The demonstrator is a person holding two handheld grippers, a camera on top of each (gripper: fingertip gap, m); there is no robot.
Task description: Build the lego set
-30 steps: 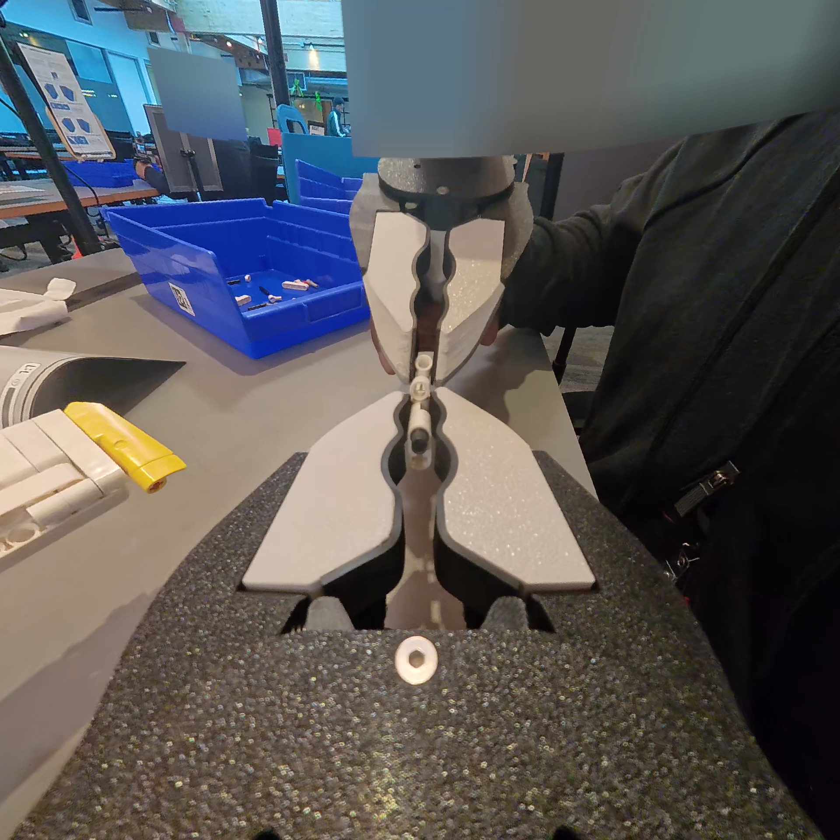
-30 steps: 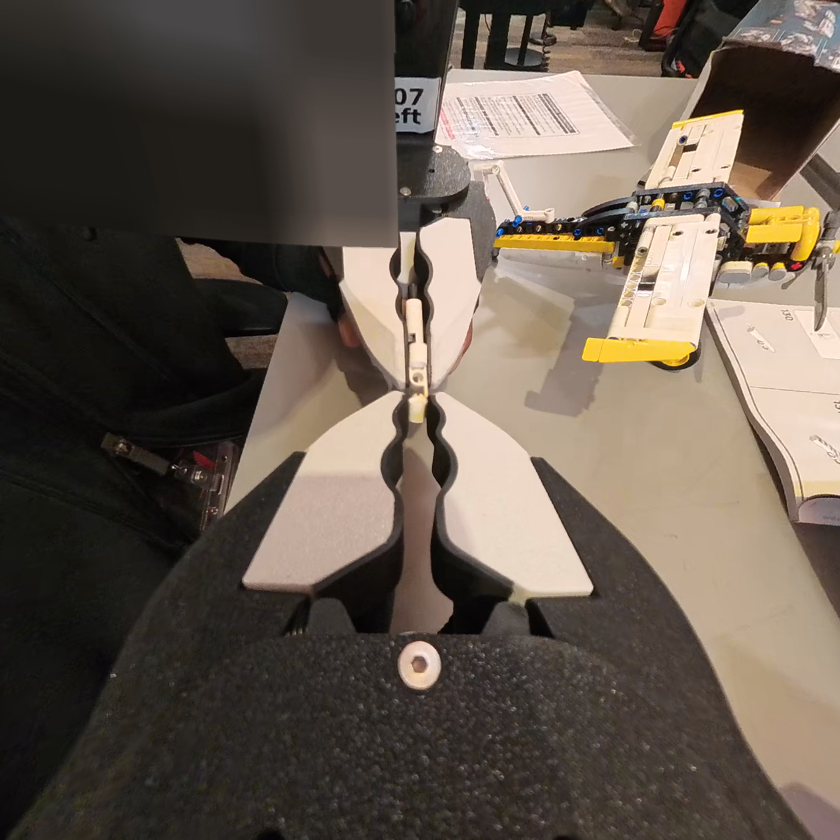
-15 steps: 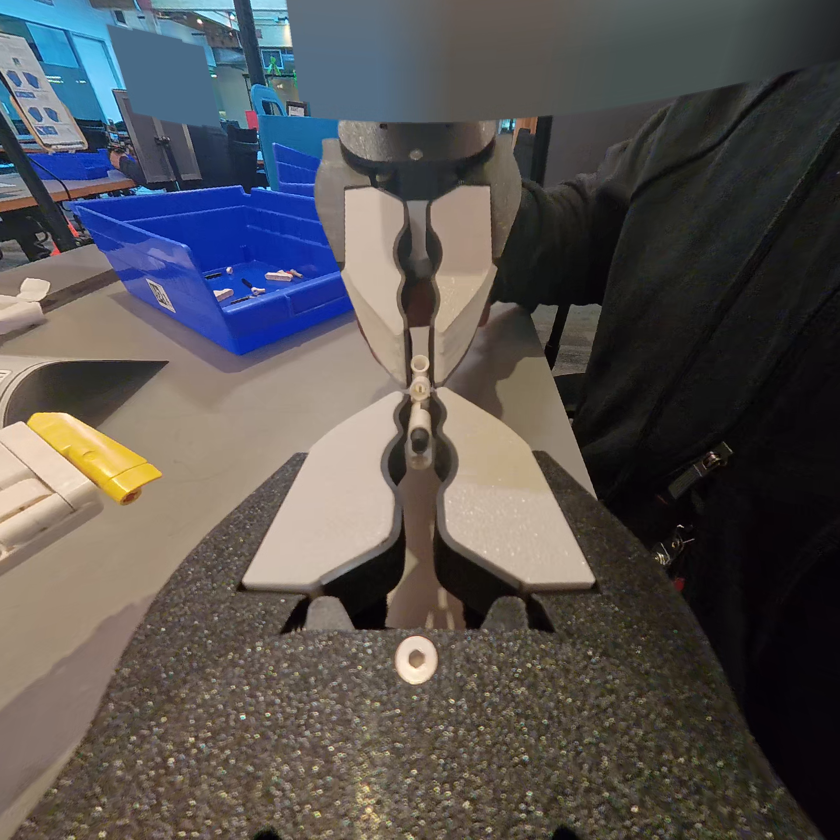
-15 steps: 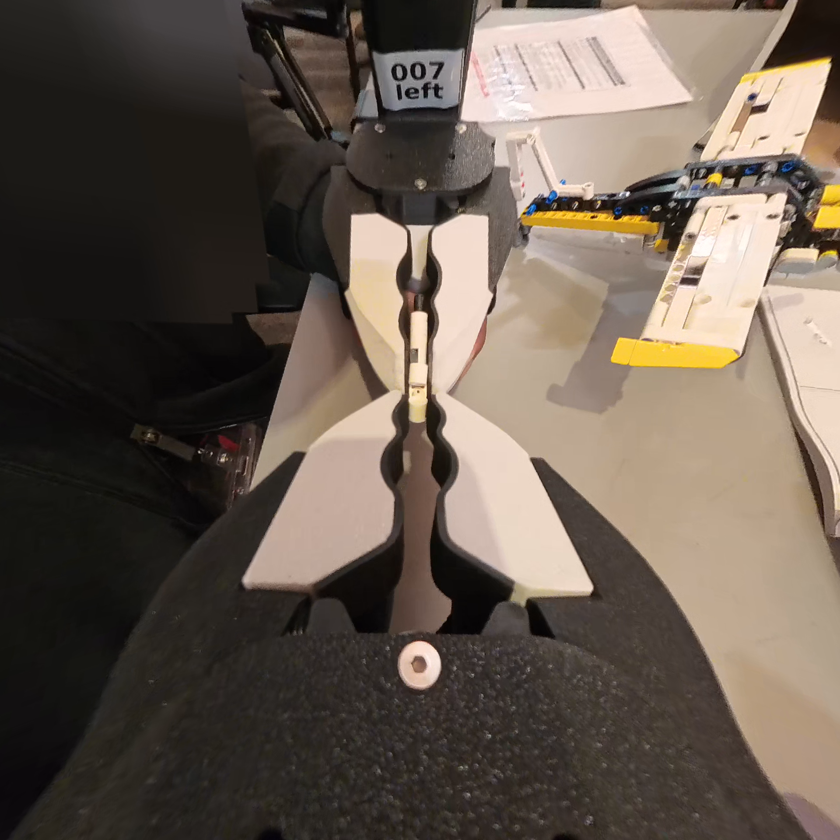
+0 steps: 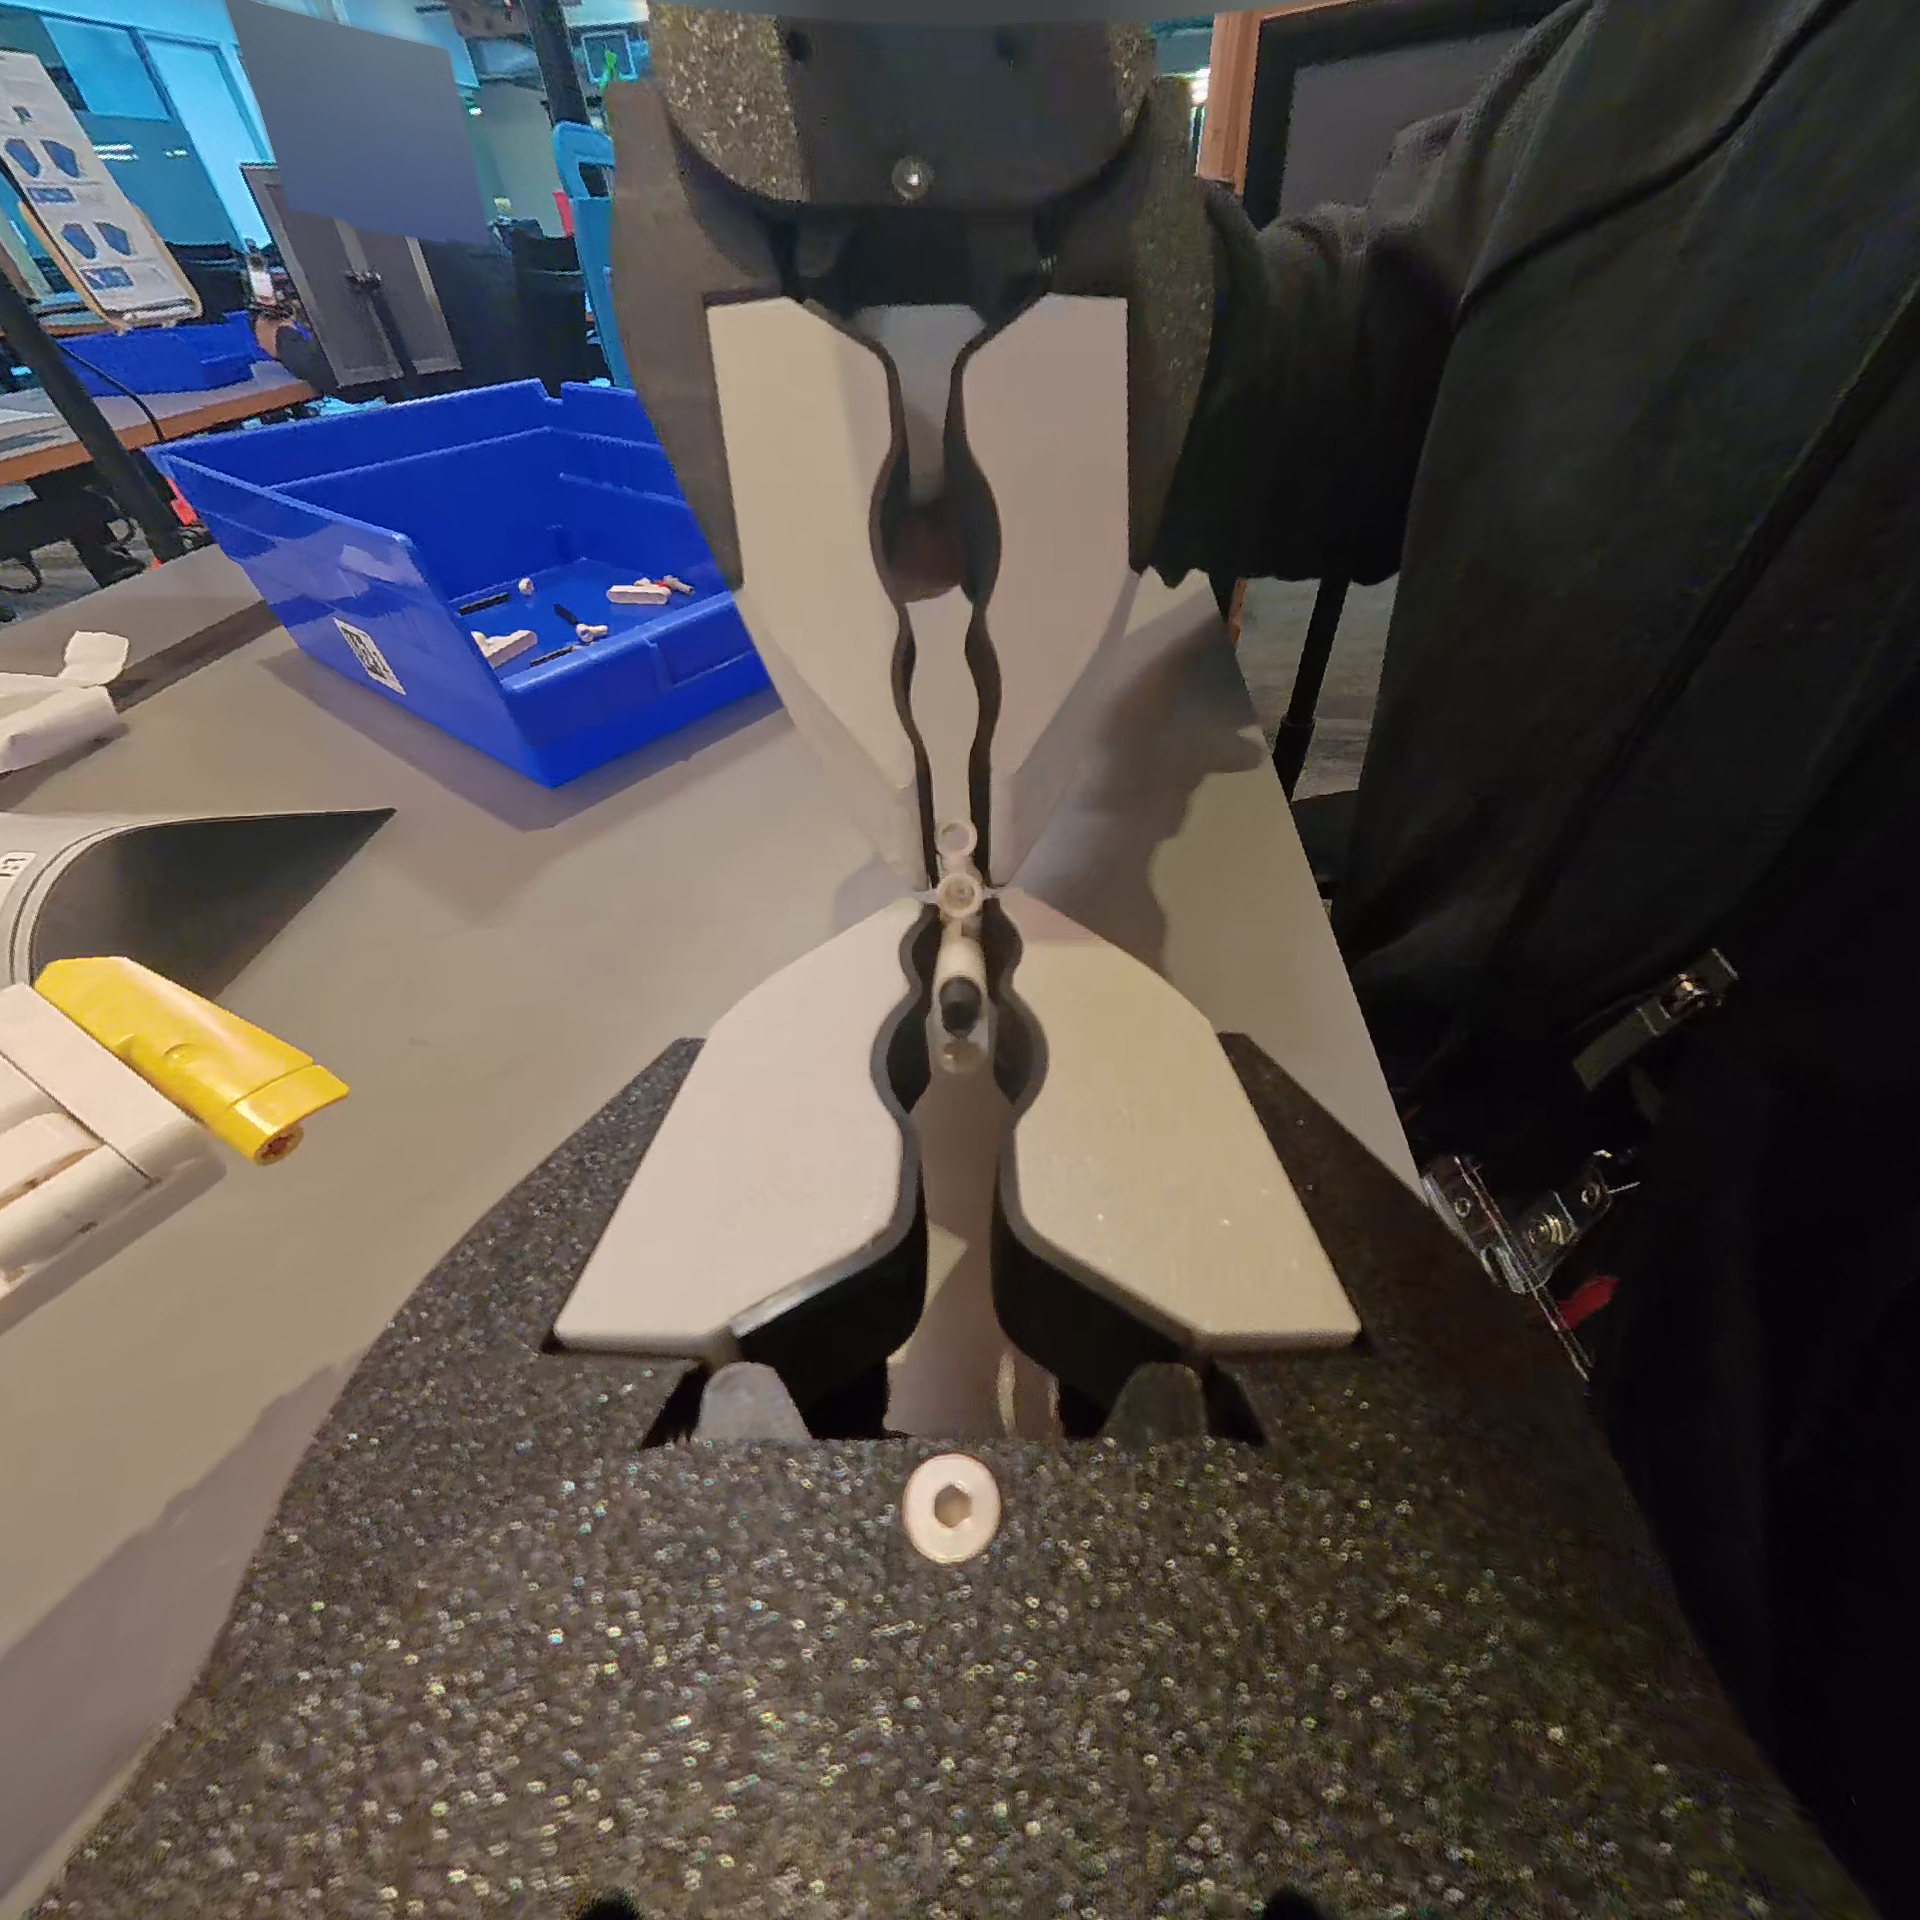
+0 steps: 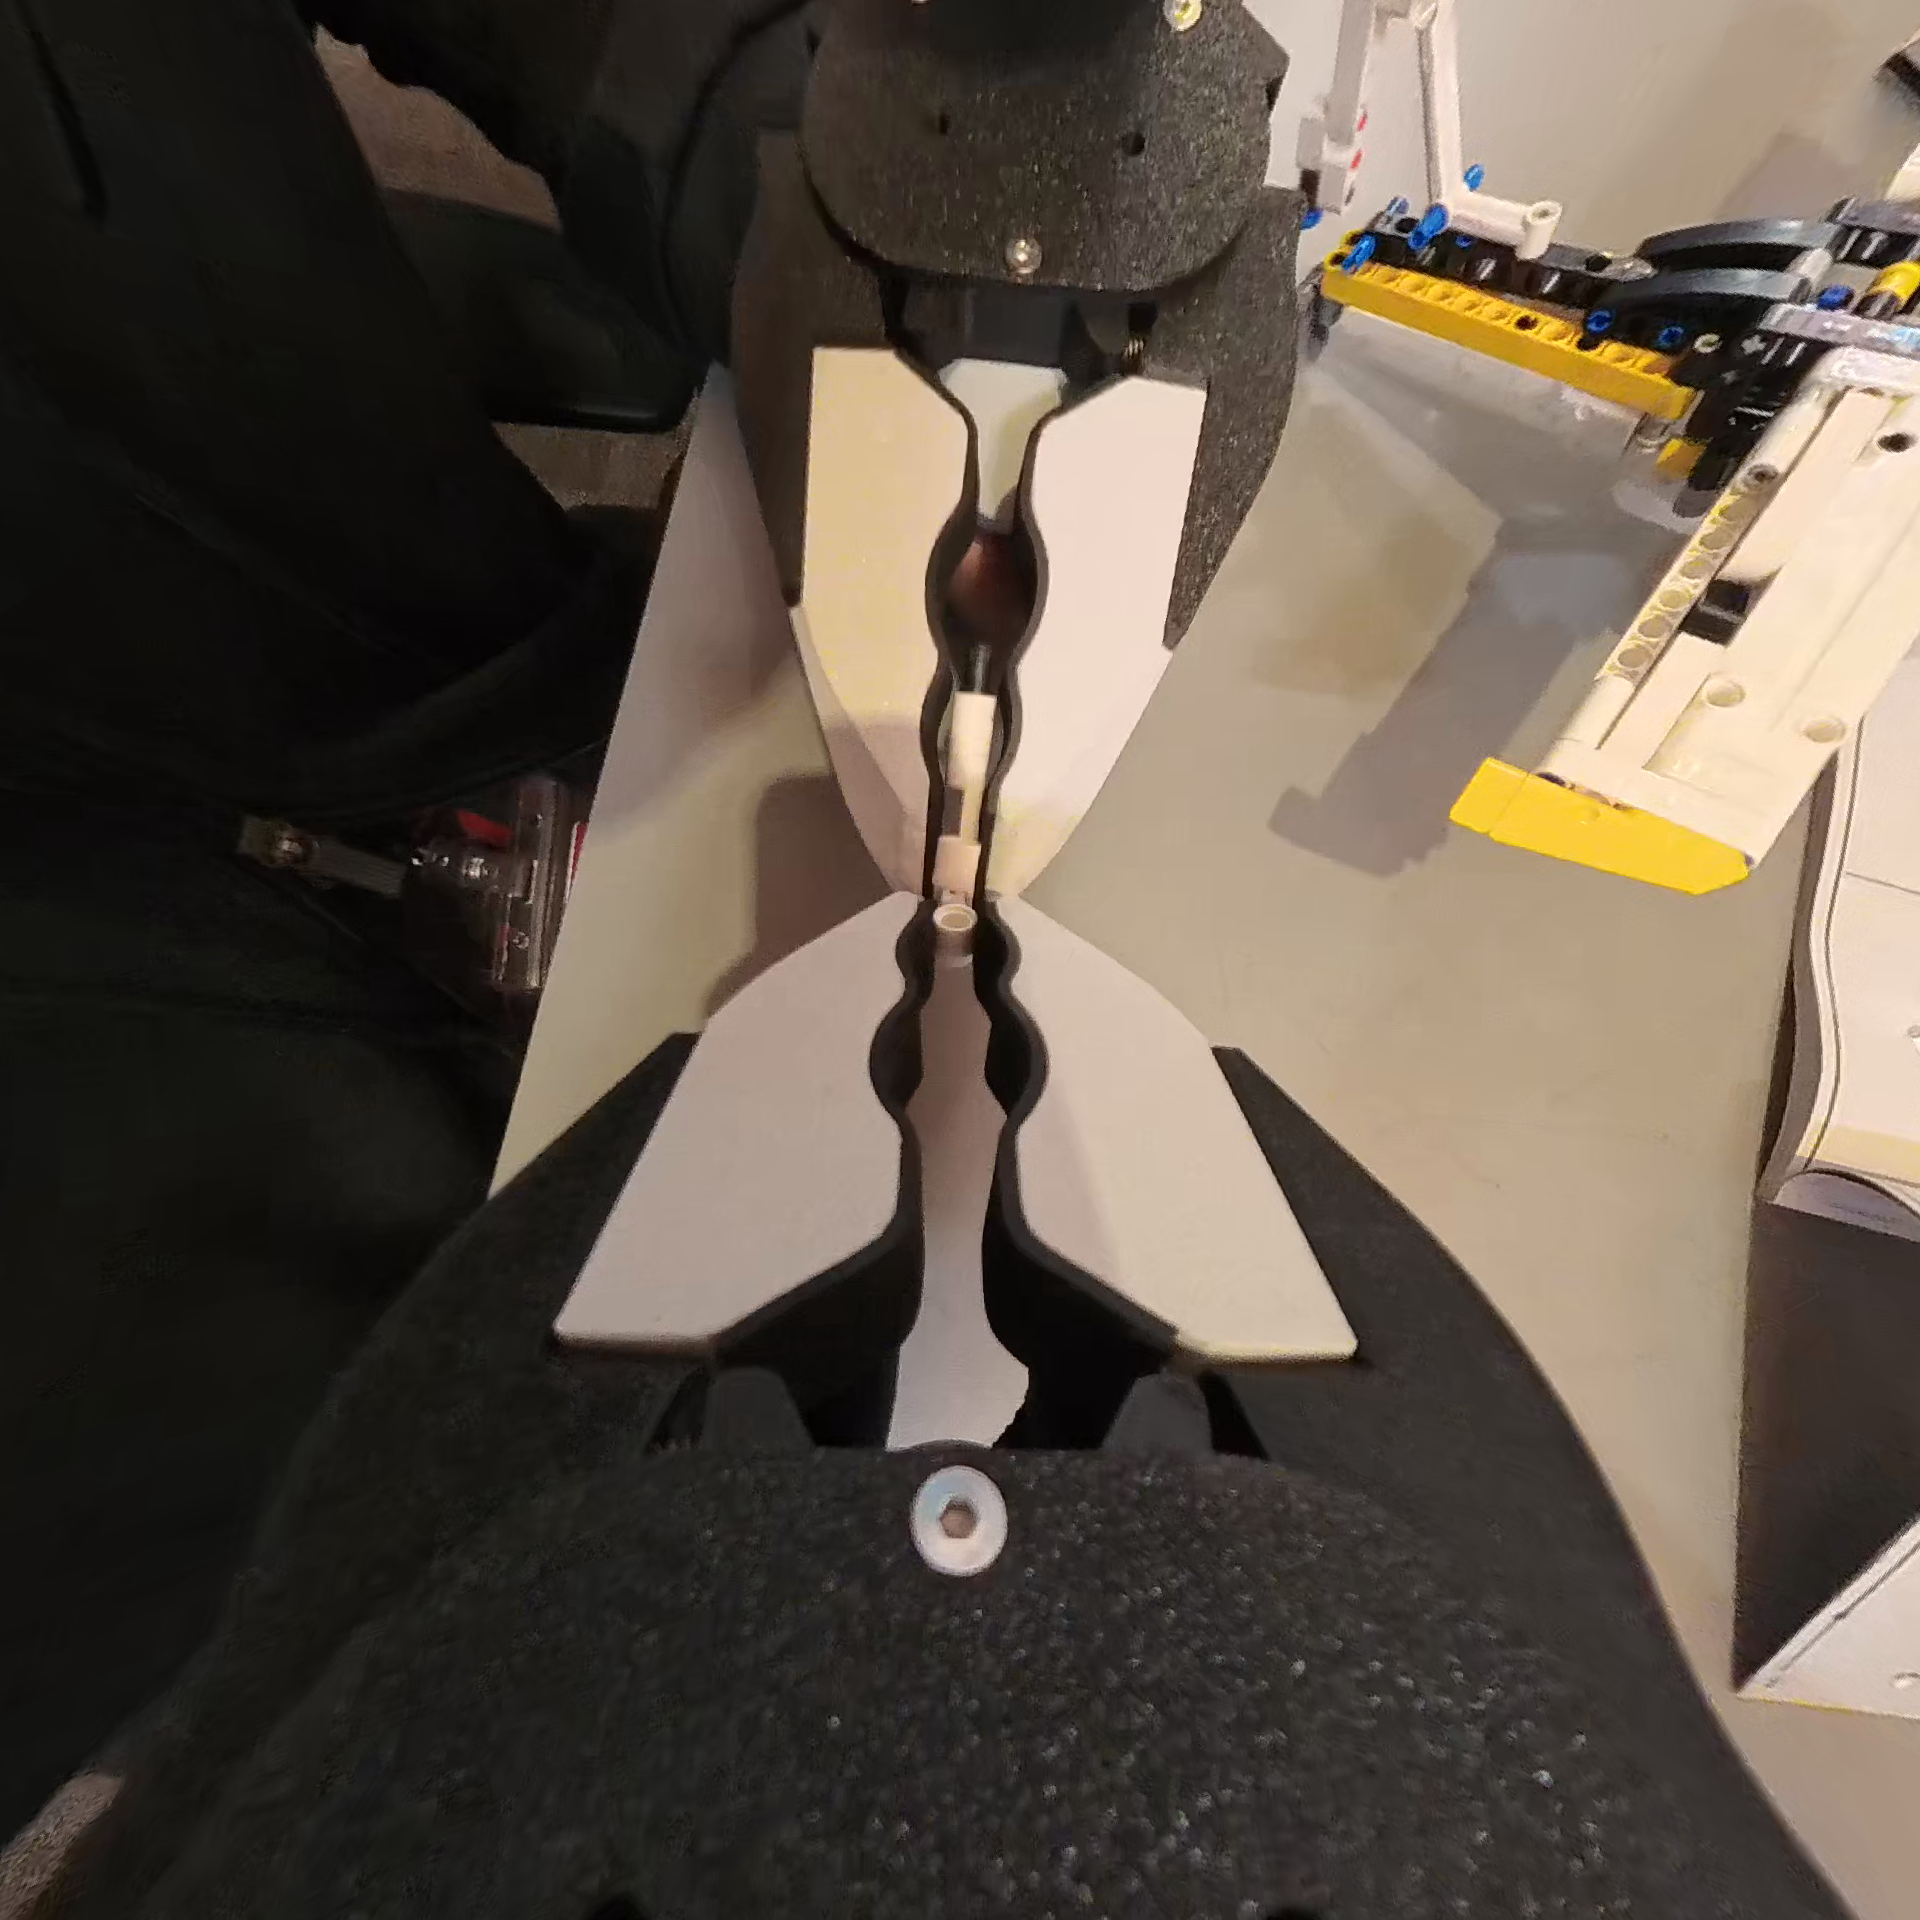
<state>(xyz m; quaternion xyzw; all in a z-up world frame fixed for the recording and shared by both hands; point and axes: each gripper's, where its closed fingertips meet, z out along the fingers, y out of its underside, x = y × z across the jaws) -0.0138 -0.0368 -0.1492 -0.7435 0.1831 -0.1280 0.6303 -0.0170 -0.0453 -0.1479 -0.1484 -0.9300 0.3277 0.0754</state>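
1. We log the left gripper (image 5: 958, 914) with its two fingers drawn close and pinching a slim white connector piece with a dark axle (image 5: 958, 987); the piece lies lengthwise in the channel between the pads, its ringed end at the very tips.
2. We log the right gripper (image 6: 954, 925) likewise narrowed on a small white bush (image 6: 953, 928) held at its fingertips.
3. The two grippers meet tip to tip above the near edge of the grey table (image 5: 540, 935), and the two white parts sit end against end; whether they are already joined we cannot tell.
4. We judge the step in hand to be a mating of the two small parts, which would call for keeping them on one line with both pinches firm.
5. Behind the left gripper: a blue bin (image 5: 343, 582) with a few loose small parts.
6. Beside the right gripper, well apart: a white, yellow and black brick-built aircraft model (image 6: 1662, 582), an open booklet (image 6: 1870, 997).
7. A person in a dark jacket (image 5: 1610, 623) holds both tools.
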